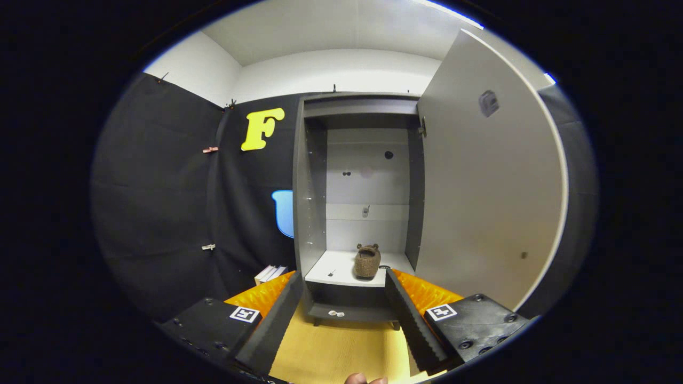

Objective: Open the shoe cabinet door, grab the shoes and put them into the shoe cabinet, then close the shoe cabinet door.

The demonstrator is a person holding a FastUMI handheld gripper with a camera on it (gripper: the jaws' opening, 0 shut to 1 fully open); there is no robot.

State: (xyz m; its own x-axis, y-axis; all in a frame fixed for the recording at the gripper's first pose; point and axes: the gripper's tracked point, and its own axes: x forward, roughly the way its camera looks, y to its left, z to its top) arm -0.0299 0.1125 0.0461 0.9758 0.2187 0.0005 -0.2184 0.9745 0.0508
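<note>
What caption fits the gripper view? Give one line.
Open hand-held gripper faces the shoe cabinet, door swung open, brown shoe on its shelf.

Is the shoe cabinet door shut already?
No, the shoe cabinet door stands swung wide open beside the cabinet, a brown shoe sits on the shelf, and the gripper is open, holding nothing.

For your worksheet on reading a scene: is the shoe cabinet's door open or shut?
Open. The door is swung wide to the right, baring the cabinet and a brown shoe on its shelf. The gripper is open, holding nothing.
</note>
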